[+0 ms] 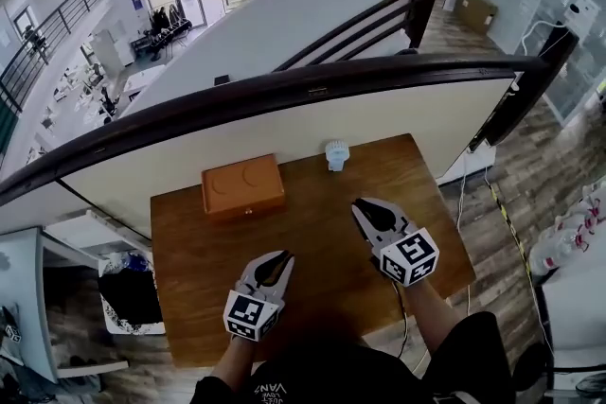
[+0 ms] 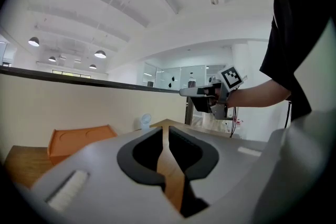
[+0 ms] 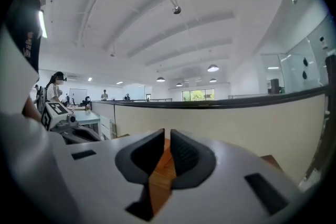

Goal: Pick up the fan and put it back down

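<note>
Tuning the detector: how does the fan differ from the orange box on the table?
The fan is white, the orange box orange. The fan is the smaller; the box is wider and flatter. The fan stands upright at the far edge; the box lies flat to its left in the head view. Both rest on the wooden table, apart.

The person holds both arms out in front of the body, the left forearm [image 1: 230, 362] and the right forearm [image 1: 434, 300] each ending in its tool. The left hand-held gripper [image 1: 281, 257] sits nearer the body and points forward almost level, its jaws drawn nearly together with only a thin slit between the pads and nothing in it. The right hand-held gripper [image 1: 361, 204] reaches farther forward, angled a little to the left, and its jaws look all but closed and empty too, though whether the tips quite meet is hard to say.
</note>
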`<action>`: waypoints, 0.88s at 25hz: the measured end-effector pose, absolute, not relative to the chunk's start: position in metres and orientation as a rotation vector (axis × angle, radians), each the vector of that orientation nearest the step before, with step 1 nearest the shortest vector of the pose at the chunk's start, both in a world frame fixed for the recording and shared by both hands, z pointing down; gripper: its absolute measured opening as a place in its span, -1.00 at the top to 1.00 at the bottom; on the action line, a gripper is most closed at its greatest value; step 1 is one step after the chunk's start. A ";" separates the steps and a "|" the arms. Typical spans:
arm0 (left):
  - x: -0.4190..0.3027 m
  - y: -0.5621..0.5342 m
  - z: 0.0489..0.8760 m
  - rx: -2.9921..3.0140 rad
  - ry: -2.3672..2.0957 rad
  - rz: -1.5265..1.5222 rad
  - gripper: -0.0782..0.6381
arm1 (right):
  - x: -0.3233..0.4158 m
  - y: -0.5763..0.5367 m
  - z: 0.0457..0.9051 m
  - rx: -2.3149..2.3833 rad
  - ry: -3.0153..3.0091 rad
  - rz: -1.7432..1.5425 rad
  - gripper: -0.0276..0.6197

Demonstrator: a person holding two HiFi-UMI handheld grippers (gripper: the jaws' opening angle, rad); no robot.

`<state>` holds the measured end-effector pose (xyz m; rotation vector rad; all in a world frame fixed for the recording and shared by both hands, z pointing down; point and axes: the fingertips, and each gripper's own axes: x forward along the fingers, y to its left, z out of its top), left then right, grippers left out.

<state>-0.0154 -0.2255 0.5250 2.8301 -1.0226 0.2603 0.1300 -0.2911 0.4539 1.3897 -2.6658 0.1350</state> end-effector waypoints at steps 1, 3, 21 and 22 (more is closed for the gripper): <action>-0.018 -0.222 0.523 2.841 -1.012 0.257 0.67 | 0.128 -0.281 0.451 1.423 -2.664 0.139 0.80; -0.023 -0.214 0.519 2.862 -0.989 0.251 0.73 | 0.122 -0.262 0.447 1.480 -2.658 0.138 0.85; -0.078 -0.151 0.518 2.890 -0.853 0.256 0.75 | 0.060 -0.143 0.482 1.684 -2.549 0.351 0.88; -0.079 -0.148 0.519 2.895 -0.841 0.259 0.75 | 0.056 -0.139 0.486 1.685 -2.539 0.360 0.88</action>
